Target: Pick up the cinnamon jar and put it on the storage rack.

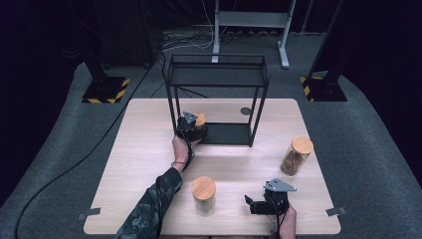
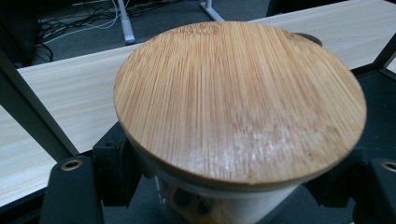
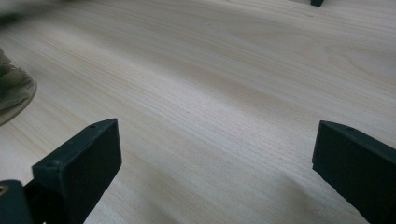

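A glass jar with a round bamboo lid point(image 2: 238, 98) stands on the black lower shelf point(image 1: 229, 133) of a metal rack. My left gripper point(image 2: 224, 186) is shut on it, one black jaw at each side of the glass just under the lid. In the high view this jar's lid point(image 1: 200, 119) peeks out beside the left gripper point(image 1: 193, 129) at the rack's left front leg. My right gripper point(image 1: 255, 204) rests near the table's front edge, open. In the right gripper view its jaws stand wide apart over bare wood point(image 3: 210, 116).
A second lidded jar point(image 1: 204, 195) stands at the front middle, left of the right gripper; its glass base point(image 3: 11, 93) shows at the left edge. A third jar point(image 1: 297, 155) stands at the right. The black rack point(image 1: 217, 74) has an upper shelf.
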`<control>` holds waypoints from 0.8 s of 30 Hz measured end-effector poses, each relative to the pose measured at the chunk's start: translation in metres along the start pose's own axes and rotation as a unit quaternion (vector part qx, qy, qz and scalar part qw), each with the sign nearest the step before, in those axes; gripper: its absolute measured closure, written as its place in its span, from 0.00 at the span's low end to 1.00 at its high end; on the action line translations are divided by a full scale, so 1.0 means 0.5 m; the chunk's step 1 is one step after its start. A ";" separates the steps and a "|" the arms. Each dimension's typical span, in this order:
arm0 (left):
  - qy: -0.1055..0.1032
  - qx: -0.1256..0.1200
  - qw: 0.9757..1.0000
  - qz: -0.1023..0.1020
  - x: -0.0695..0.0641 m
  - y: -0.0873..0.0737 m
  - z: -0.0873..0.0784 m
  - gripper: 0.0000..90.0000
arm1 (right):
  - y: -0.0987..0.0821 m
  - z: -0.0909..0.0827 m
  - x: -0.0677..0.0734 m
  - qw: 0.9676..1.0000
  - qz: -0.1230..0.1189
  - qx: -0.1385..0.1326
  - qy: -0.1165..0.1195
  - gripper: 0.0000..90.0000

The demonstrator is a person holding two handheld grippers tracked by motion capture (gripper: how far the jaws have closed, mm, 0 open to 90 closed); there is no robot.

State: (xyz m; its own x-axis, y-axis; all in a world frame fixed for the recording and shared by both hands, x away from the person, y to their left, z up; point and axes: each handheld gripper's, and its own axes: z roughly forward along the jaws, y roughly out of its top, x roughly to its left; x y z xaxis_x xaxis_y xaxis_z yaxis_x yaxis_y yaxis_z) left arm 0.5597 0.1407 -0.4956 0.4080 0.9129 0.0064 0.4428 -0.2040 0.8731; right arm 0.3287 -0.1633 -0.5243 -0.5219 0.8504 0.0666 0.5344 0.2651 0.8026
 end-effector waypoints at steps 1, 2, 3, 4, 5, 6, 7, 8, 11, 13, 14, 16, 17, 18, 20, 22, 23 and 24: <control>0.000 0.000 1.000 0.000 0.000 0.000 0.000 0.24 | 0.000 0.000 0.000 1.000 0.000 0.000 0.000 0.01; 0.006 0.005 1.000 0.009 -0.004 0.004 0.000 0.21 | 0.000 0.000 0.000 1.000 0.000 0.000 0.000 0.01; 0.006 0.005 1.000 0.009 -0.004 0.004 0.000 0.17 | 0.000 0.000 0.000 1.000 0.000 0.000 0.000 0.01; 0.008 0.006 1.000 0.010 -0.007 0.005 0.000 0.17 | 0.000 0.000 0.000 1.000 0.000 0.000 0.000 0.01; 0.010 0.007 1.000 0.014 -0.008 0.007 -0.001 0.13 | 0.000 0.000 0.000 1.000 0.000 0.000 0.000 0.01; 0.013 0.008 1.000 0.017 -0.010 0.009 -0.001 0.13 | 0.000 0.000 0.000 1.000 0.000 0.000 0.000 0.01; 0.013 0.008 1.000 0.018 -0.011 0.012 -0.001 0.12 | 0.000 0.000 0.000 1.000 0.000 0.000 0.000 0.01; 0.014 0.008 1.000 0.021 -0.014 0.016 -0.002 0.10 | 0.000 0.000 0.000 1.000 0.000 -0.001 0.000 0.01; 0.016 0.007 1.000 0.025 -0.016 0.022 -0.003 0.07 | 0.000 0.000 0.000 1.000 0.000 0.000 0.000 0.01; 0.014 0.008 0.999 0.028 -0.018 0.027 -0.005 0.05 | 0.000 0.000 0.000 1.000 0.000 -0.001 0.001 0.01; 0.018 0.010 0.999 0.031 -0.020 0.031 -0.005 0.05 | 0.000 0.000 0.000 1.000 0.000 -0.001 0.001 0.01; 0.021 0.007 0.999 0.034 -0.022 0.035 -0.007 0.04 | 0.000 0.000 0.000 1.000 0.000 -0.001 0.001 0.01; 0.021 0.006 0.999 0.036 -0.021 0.037 -0.009 0.03 | 0.000 0.000 0.000 1.000 0.000 -0.001 0.001 0.01; 0.023 0.003 0.999 0.038 -0.021 0.041 -0.012 0.01 | 0.000 -0.001 0.000 1.000 0.000 -0.001 0.001 0.01; 0.019 0.003 0.999 0.035 -0.020 0.045 -0.015 0.00 | 0.000 0.000 0.000 1.000 0.000 -0.001 0.001 0.01; 0.018 0.002 0.999 0.040 -0.021 0.050 -0.018 0.00 | 0.000 0.000 0.000 1.000 0.000 -0.001 0.001 0.01; 0.018 0.002 0.999 0.040 -0.021 0.050 -0.018 0.00 | 0.000 0.000 0.000 1.000 0.000 -0.001 0.001 0.01; 0.016 0.001 0.999 0.040 -0.021 0.052 -0.020 0.00 | 0.000 0.000 0.000 1.000 0.000 0.000 0.001 0.01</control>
State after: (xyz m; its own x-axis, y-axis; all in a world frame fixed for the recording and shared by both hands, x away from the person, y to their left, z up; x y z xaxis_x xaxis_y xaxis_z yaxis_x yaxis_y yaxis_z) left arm 0.5589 0.1292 -0.4679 0.4166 0.9044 0.0923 0.4116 -0.2782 0.8679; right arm 0.3286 -0.1634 -0.5243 -0.5240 0.8490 0.0678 0.5336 0.2652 0.8031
